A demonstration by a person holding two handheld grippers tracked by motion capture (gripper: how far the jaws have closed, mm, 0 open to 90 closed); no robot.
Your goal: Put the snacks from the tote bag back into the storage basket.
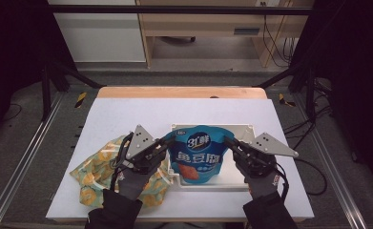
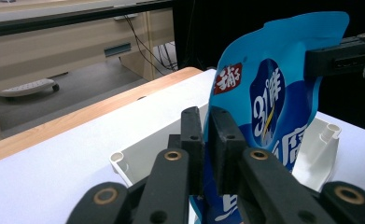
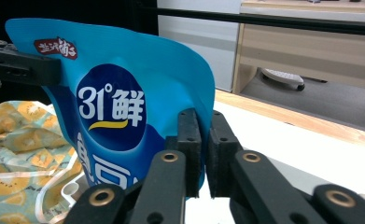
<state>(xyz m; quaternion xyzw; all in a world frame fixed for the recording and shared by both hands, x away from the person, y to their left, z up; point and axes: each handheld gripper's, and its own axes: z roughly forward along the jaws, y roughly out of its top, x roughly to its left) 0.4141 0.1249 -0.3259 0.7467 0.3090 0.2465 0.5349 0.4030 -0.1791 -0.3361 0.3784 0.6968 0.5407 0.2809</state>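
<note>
The blue snack pouch (image 1: 199, 153) is being held upright over the white tray (image 1: 239, 130), its edges being clamped by the left tongs (image 1: 169, 139) and right tongs (image 1: 229, 141). Nearer left, a patterned bag (image 1: 96, 167) is lying on the tabletop (image 1: 127, 112); bagging seemingly remains undone.

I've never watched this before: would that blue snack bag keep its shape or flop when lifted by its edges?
Probably floppy: the blue snack bag curves between the left tool and right tool, each pinching one edge. It looks light, since the thin edges carry it. The glossy film may be slippery.
</note>
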